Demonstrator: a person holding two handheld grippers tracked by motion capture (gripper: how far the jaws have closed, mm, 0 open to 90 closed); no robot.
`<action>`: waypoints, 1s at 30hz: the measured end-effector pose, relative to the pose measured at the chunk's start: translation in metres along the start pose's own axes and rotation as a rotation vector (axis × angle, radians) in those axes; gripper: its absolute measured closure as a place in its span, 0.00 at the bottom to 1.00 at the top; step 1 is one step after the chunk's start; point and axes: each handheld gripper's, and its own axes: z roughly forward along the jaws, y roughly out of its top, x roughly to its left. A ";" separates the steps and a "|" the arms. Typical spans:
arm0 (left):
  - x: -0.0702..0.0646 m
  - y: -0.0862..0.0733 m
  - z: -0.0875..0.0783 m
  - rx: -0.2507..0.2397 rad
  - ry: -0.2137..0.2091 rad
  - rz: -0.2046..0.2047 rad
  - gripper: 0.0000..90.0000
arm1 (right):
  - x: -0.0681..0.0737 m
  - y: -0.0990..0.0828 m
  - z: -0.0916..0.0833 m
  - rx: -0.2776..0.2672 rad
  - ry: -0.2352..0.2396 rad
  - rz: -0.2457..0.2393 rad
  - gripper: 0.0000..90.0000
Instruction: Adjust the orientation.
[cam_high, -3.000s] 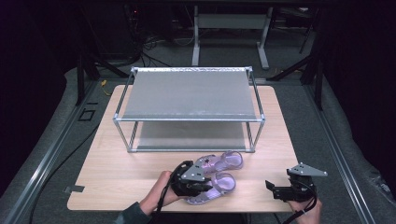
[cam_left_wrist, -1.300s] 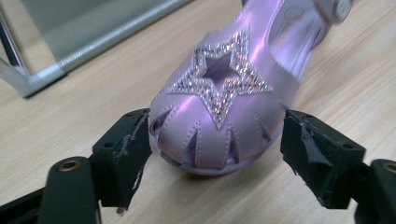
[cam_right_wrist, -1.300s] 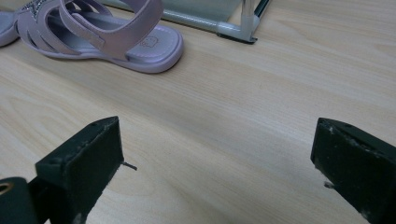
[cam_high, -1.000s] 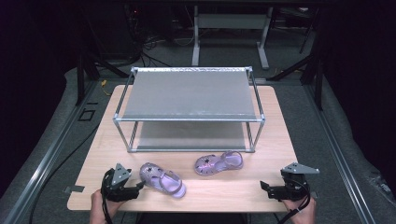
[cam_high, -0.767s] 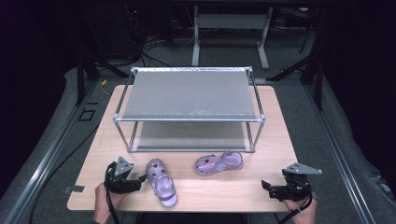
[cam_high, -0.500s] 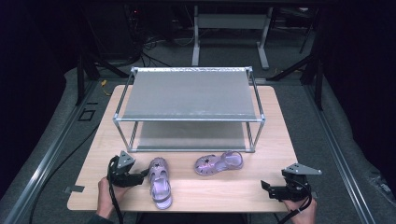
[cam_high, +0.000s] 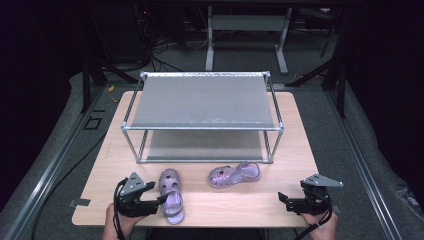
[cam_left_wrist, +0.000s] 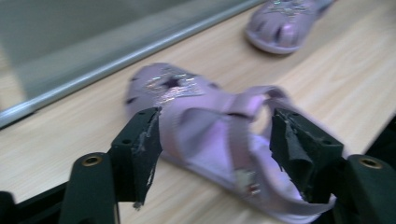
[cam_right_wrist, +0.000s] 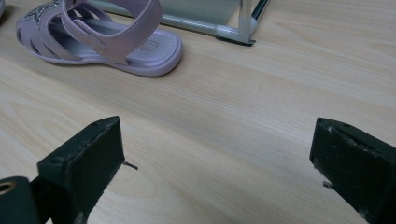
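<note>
While the left gripper (cam_high: 161, 199) sits at the near left of the wooden table (cam_high: 250, 205), its two black jaws straddle the heel end of a lilac sandal (cam_high: 171, 195), and they have just been closing in on it. From the left gripper view, that sandal (cam_left_wrist: 219, 140) lies between the pads, with the left pad (cam_left_wrist: 142, 149) against the side of the shoe by the strap and the right pad (cam_left_wrist: 294, 149) at the back strap; the picture is blurred, so whether both pads press firmly cannot be told for certain, though they look to be in contact. In the high view the sandal points its toe toward the metal shelf rack (cam_high: 202, 100) and lies just in front of the rack's lower front rail. A second lilac sandal (cam_high: 235, 175) lies on its sole farther right, also just in front of the rack, well apart from the first. The right gripper (cam_high: 290, 200) rests at the near right corner of the table, jaws spread wide with nothing but bare wood between them. In the right gripper view the second sandal (cam_right_wrist: 100, 35) lies ahead and to the left, apart from the jaws, beside the rack's corner foot (cam_right_wrist: 236, 35).
</note>
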 end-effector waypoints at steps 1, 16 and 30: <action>-0.003 0.001 0.003 0.006 0.002 0.005 0.38 | 0.000 0.000 0.000 -0.002 0.008 0.000 0.03; -0.011 0.005 0.016 0.053 0.044 0.095 0.85 | 0.000 -0.001 0.000 0.003 0.001 0.000 0.04; 0.011 0.028 0.023 -0.027 0.004 0.374 0.91 | -0.002 -0.001 -0.004 0.002 -0.019 -0.005 0.04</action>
